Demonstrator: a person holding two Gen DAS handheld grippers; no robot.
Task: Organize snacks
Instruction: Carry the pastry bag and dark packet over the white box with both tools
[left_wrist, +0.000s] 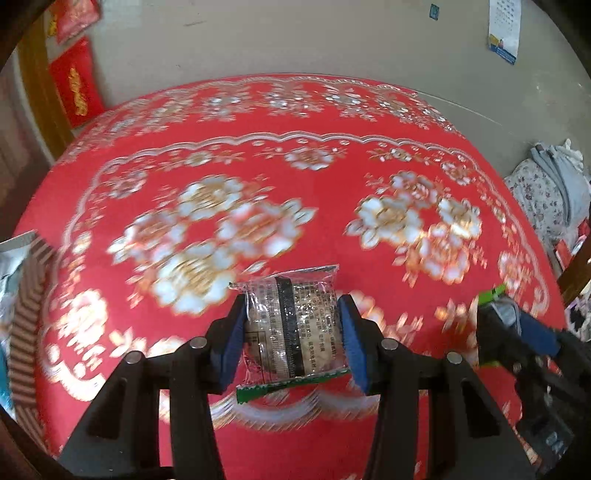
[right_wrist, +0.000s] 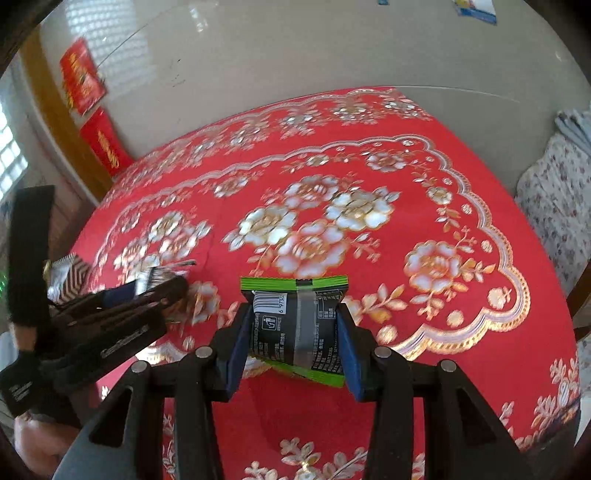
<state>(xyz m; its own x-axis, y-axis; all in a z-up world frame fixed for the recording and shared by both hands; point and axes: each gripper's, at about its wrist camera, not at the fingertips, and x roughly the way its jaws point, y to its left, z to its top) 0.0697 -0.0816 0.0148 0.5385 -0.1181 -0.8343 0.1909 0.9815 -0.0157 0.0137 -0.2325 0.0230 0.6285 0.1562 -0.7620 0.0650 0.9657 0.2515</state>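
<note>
The left gripper (left_wrist: 293, 332) is closed on a clear snack packet (left_wrist: 291, 325) with a green bottom edge; its blue pads press on both sides of the packet, which shows a brown round snack inside. The right gripper (right_wrist: 295, 339) is closed on a black snack packet with green ends (right_wrist: 295, 321), held the same way between its blue pads. Both packets are above the red tablecloth (left_wrist: 332, 177) with white and gold flowers.

At the left edge of the left wrist view there is a striped box (left_wrist: 27, 314), and something silver lies in it; what it is, I cannot tell. In the right wrist view the same box (right_wrist: 72, 280) shows behind the left gripper, near the left edge of the table.

The middle and the far part of the cloth are free. The table's far edge stands against a pale wall (left_wrist: 258, 44), and on the right side there is a flowered cloth (right_wrist: 554, 206) just beside the table edge. The two grippers are near each other.
</note>
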